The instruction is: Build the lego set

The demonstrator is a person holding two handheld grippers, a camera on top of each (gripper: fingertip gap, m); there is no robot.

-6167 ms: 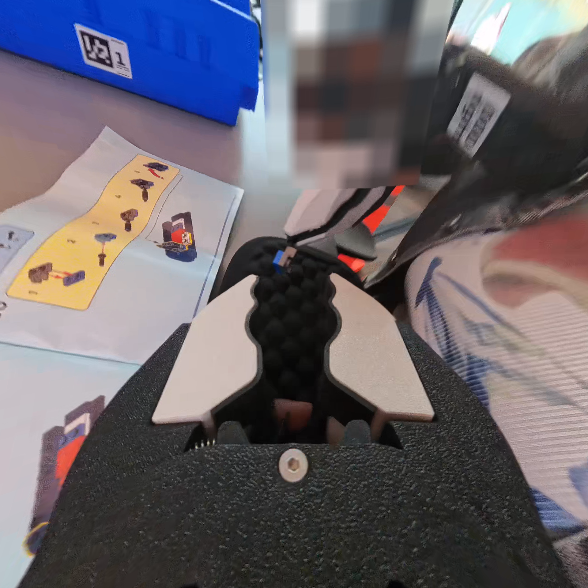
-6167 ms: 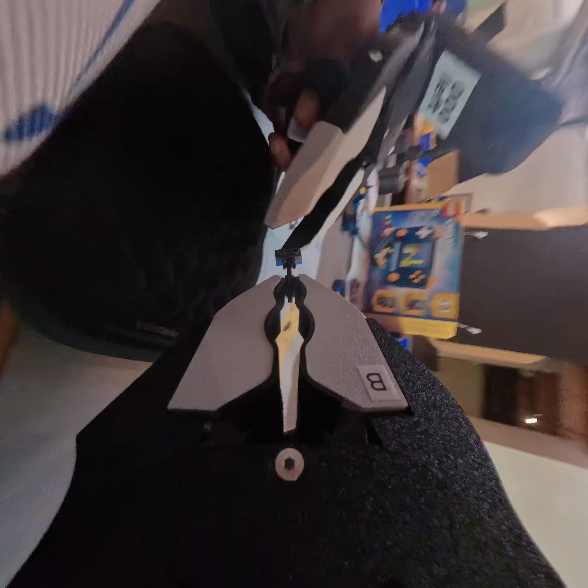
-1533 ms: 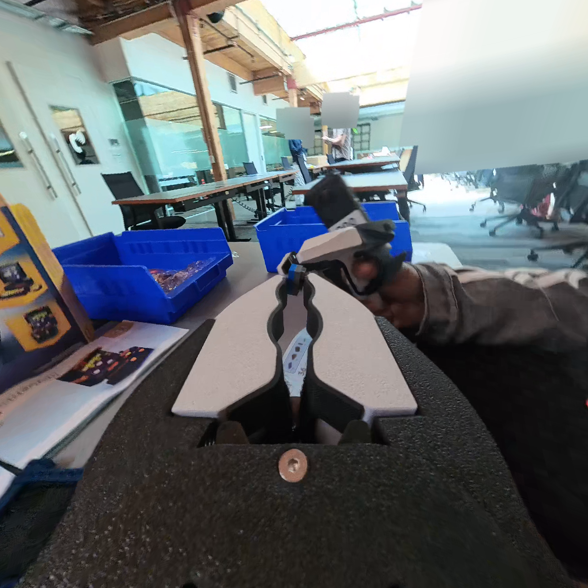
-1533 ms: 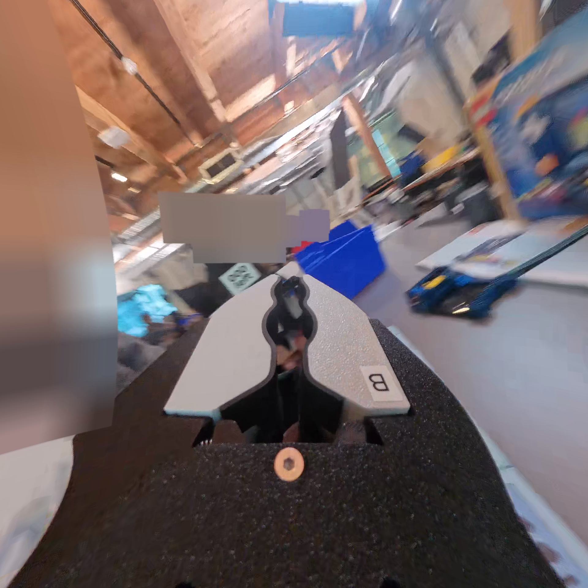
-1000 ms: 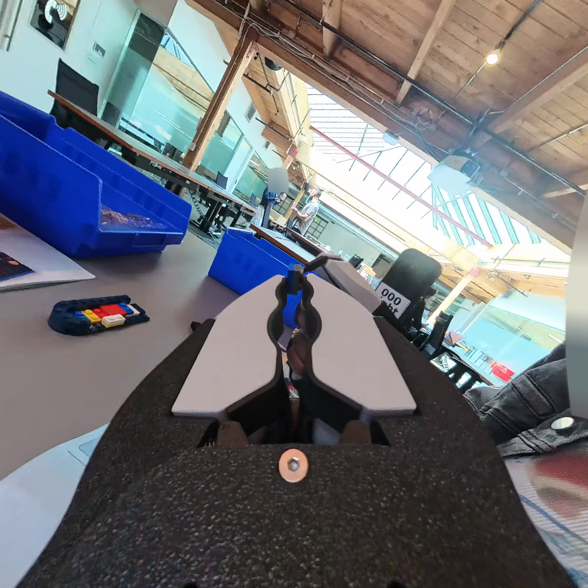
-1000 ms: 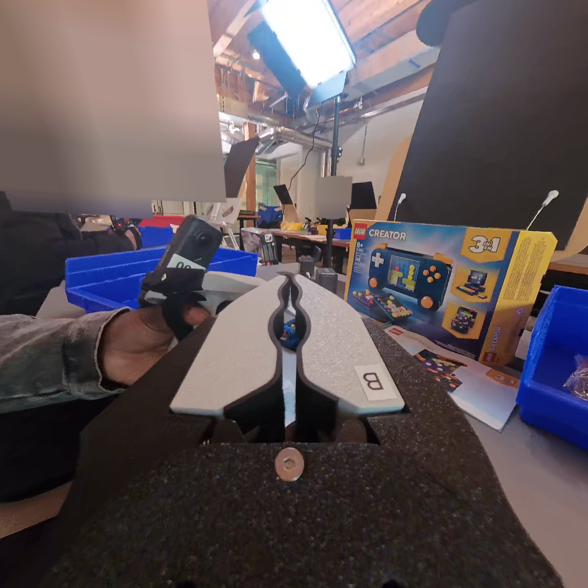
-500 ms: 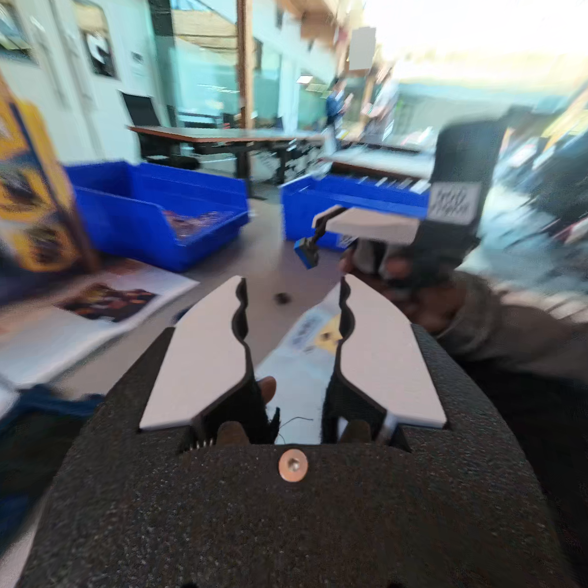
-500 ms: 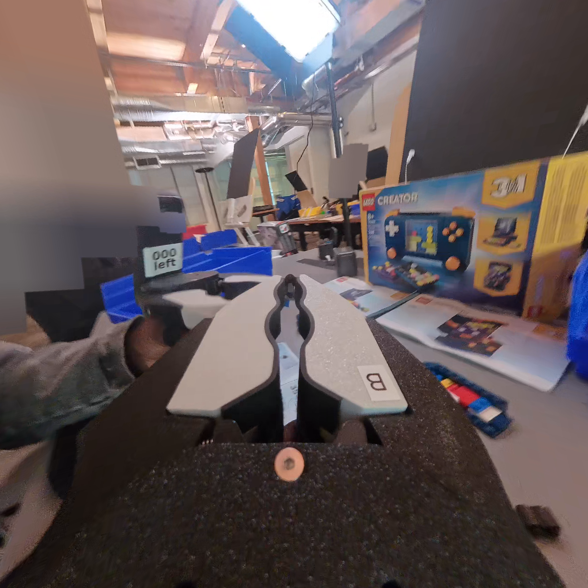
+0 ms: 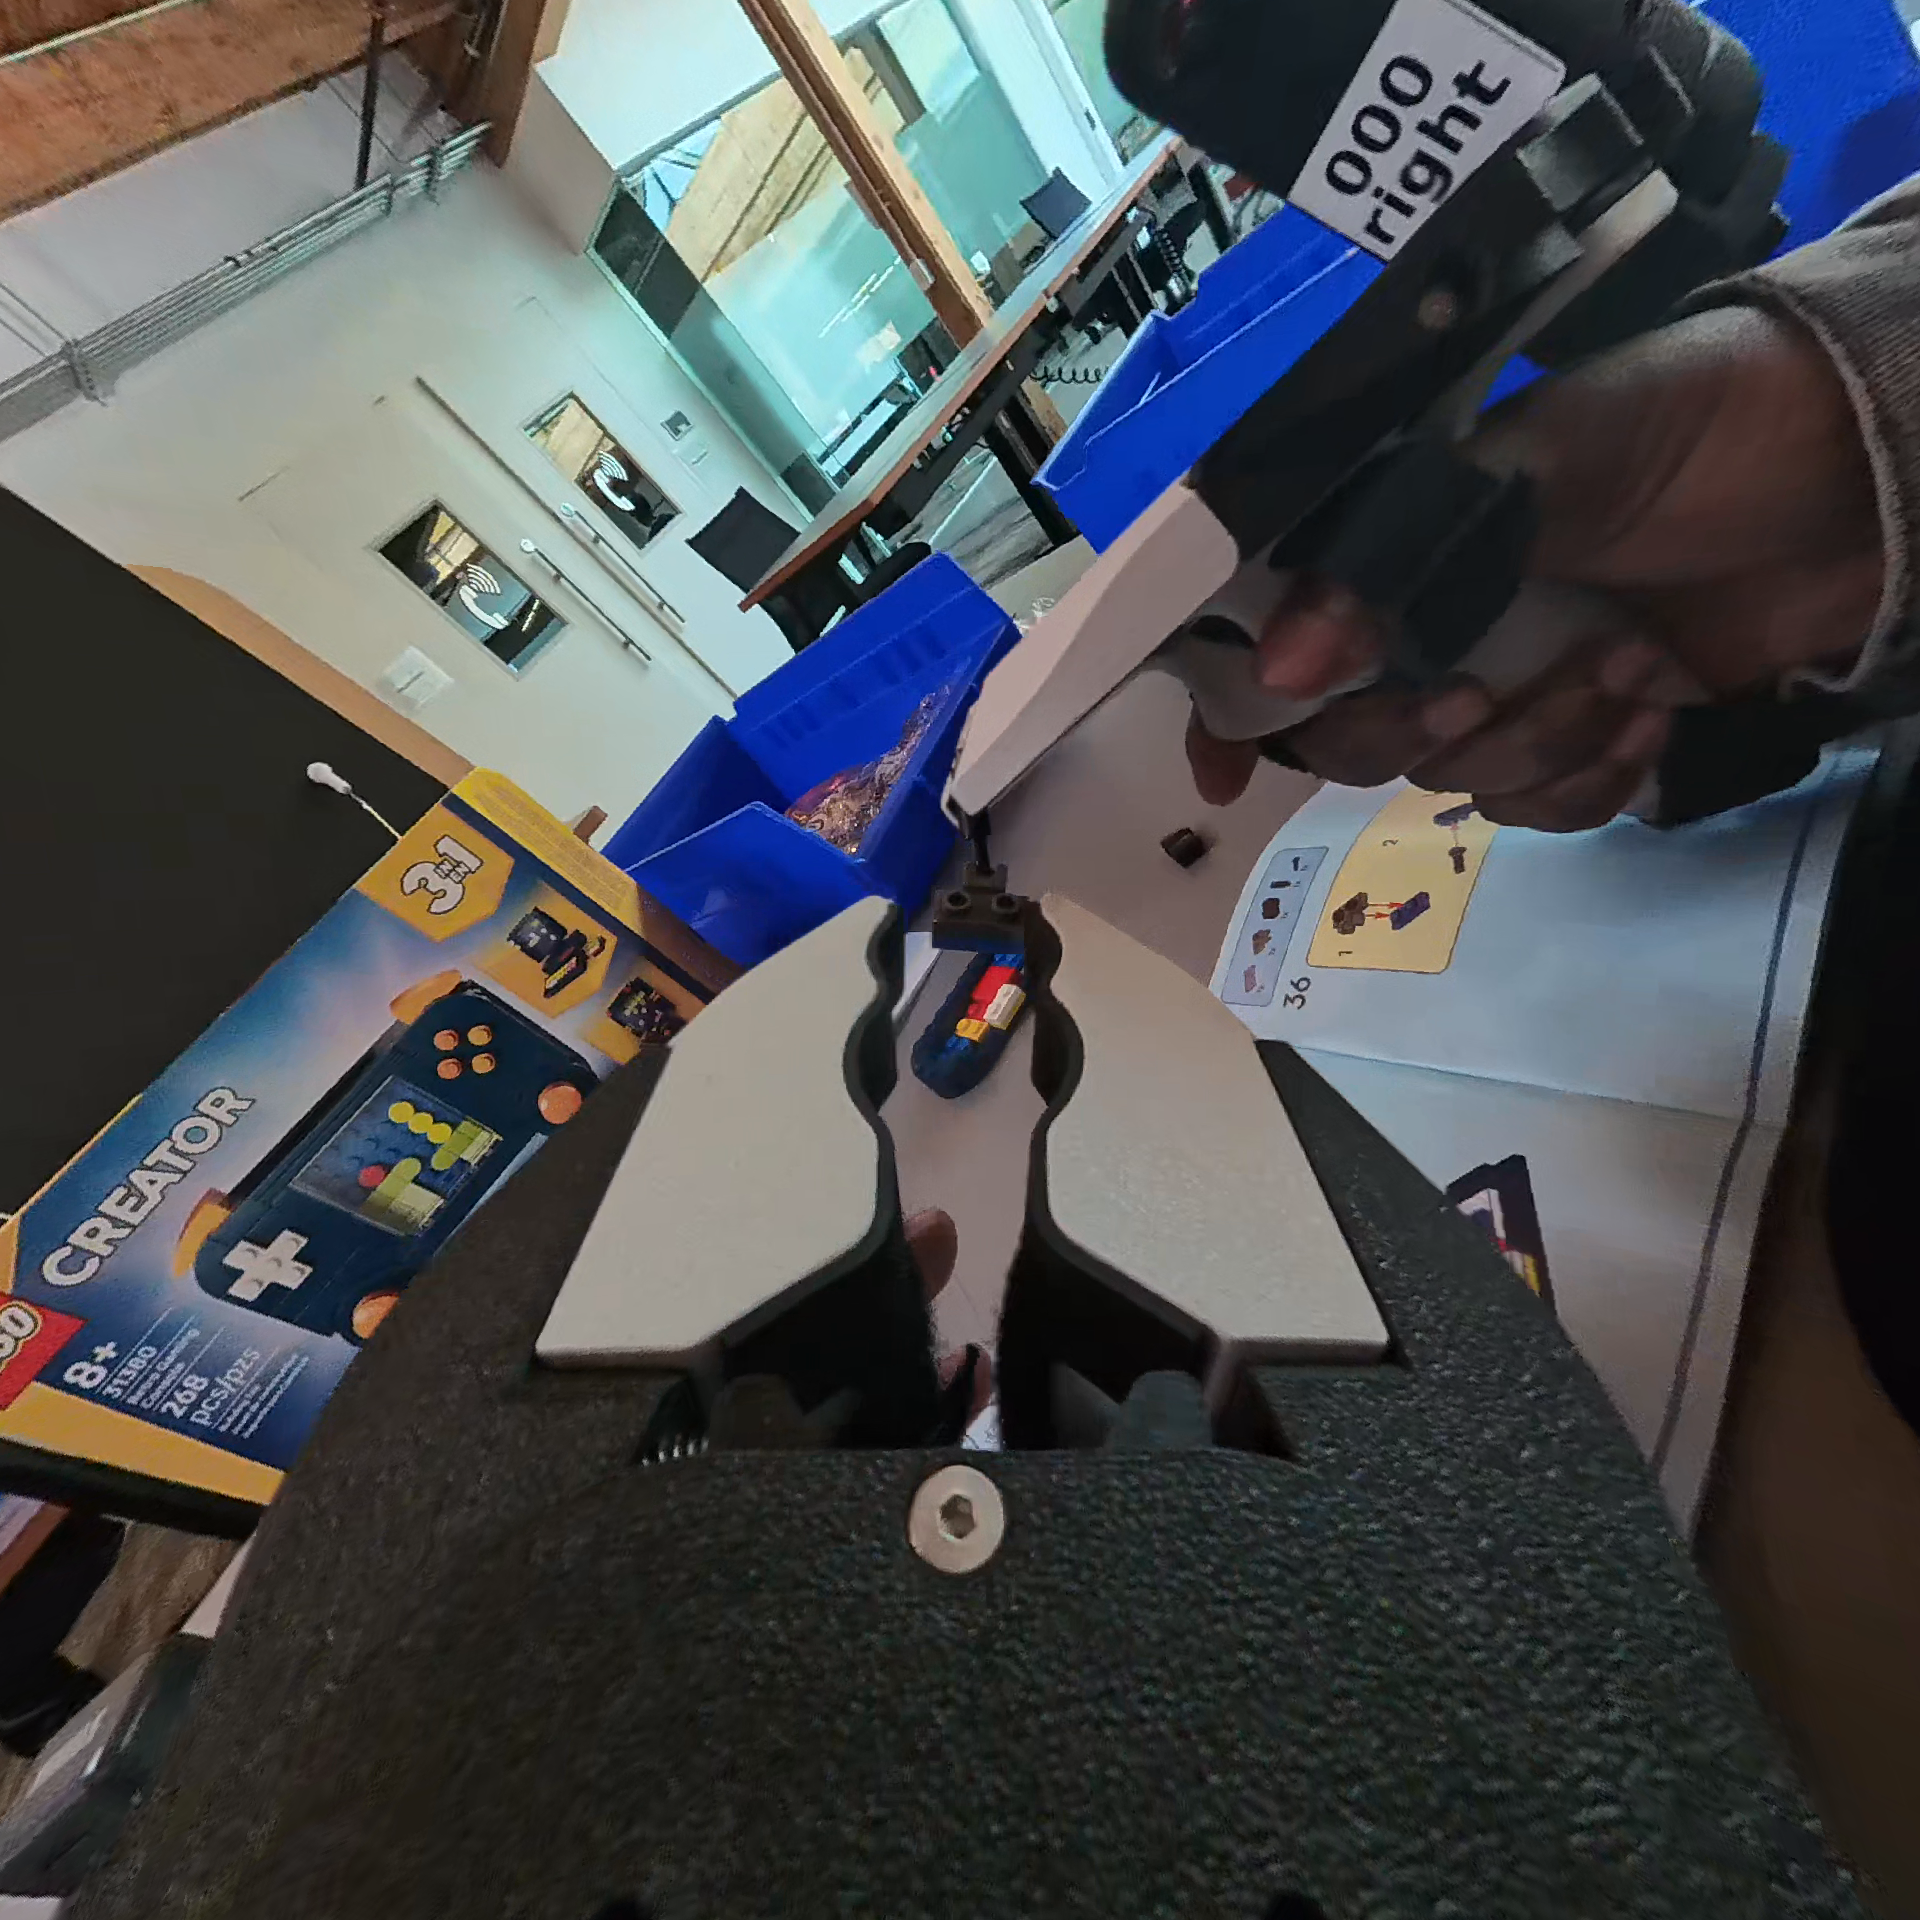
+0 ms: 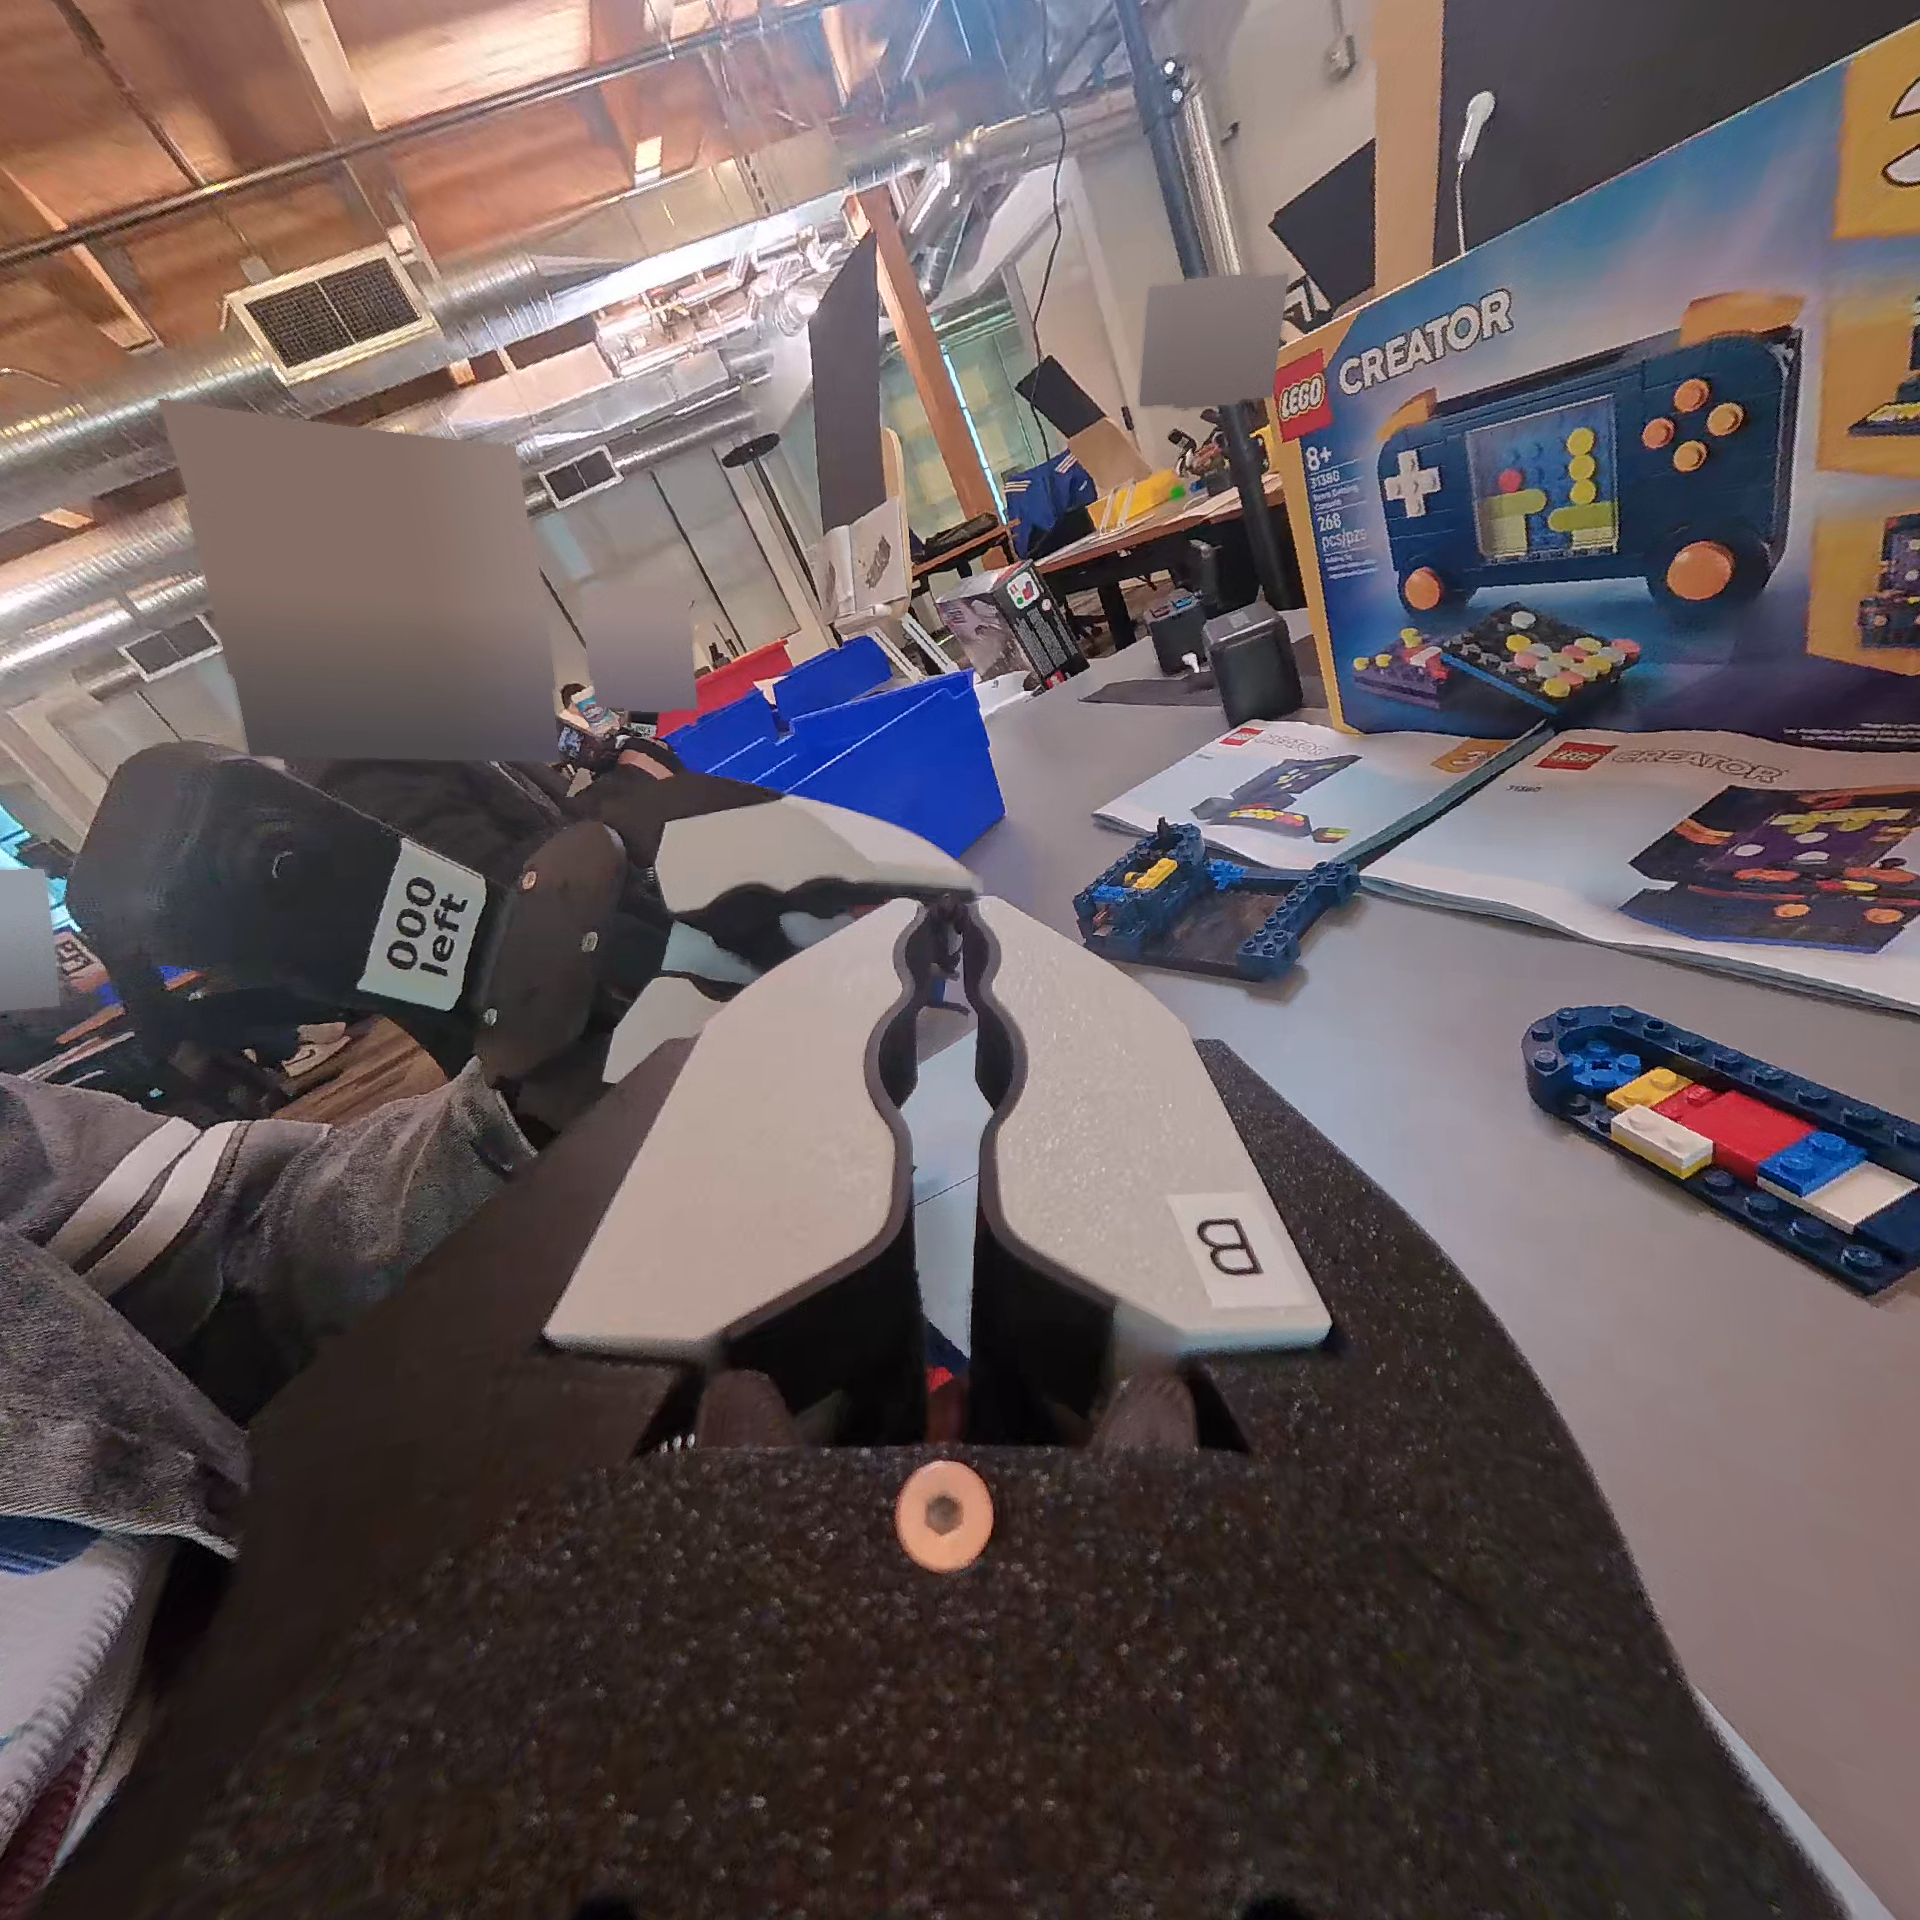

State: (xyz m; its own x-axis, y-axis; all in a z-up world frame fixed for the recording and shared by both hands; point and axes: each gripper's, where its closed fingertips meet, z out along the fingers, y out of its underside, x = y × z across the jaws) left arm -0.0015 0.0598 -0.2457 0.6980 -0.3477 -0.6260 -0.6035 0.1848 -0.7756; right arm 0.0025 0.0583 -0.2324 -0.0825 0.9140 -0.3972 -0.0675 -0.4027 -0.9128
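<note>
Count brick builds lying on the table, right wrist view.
2. A dark-blue open frame by the booklets; a flat dark-blue plate with coloured bricks nearer, at right. Others may be hidden behind the hand-held gripper.

Your right tongs (image 9: 971,821) pinch a thin black pin standing on a small dark two-stud brick (image 9: 977,916). That brick hangs above the surface, touching your left tongs' (image 9: 964,920) right fingertip, with a gap at the left one.

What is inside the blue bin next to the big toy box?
The blue bin holds shiny, crinkly clear bags with small dark bits. Its walls hide what lies underneath.
</note>
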